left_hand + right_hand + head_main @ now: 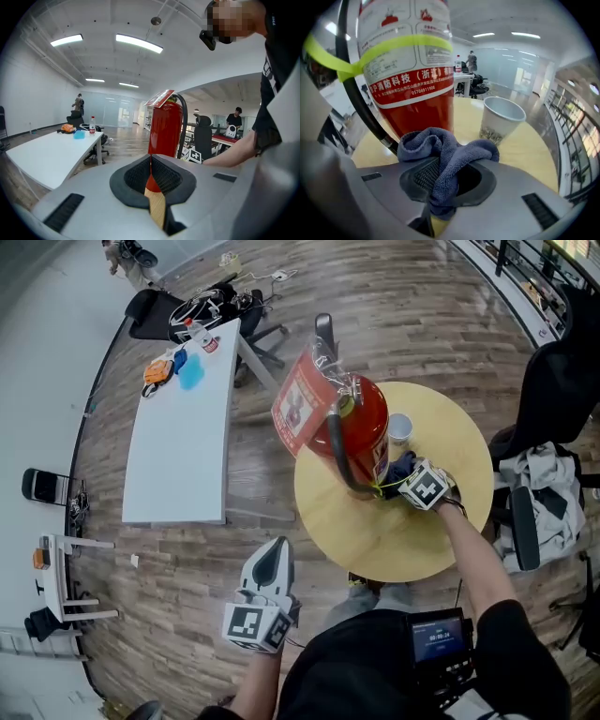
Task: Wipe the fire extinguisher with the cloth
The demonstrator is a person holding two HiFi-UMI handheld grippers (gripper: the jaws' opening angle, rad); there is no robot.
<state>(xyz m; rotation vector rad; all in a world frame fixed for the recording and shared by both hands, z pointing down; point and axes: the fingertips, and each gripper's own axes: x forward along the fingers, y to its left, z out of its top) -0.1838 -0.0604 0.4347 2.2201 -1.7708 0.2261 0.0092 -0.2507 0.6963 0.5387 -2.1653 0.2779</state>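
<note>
Cloth at the extinguisher's foot: right gripper clamped, left gripper empty.

Nearest the person, the left gripper [270, 559] hangs off the edge of the round tabletop [375, 540], its jaws together on nothing. It is aimed at the fire extinguisher [361, 423], which stands upright on the tabletop ahead. The right gripper [440, 185] is clamped on a bunched blue-grey cloth [440, 147], which sits just before the red cylinder's lower part — contact unclear. A paper cup [500, 117] stands ahead to that gripper's right; a white table [183, 446] lies farther off.
</note>
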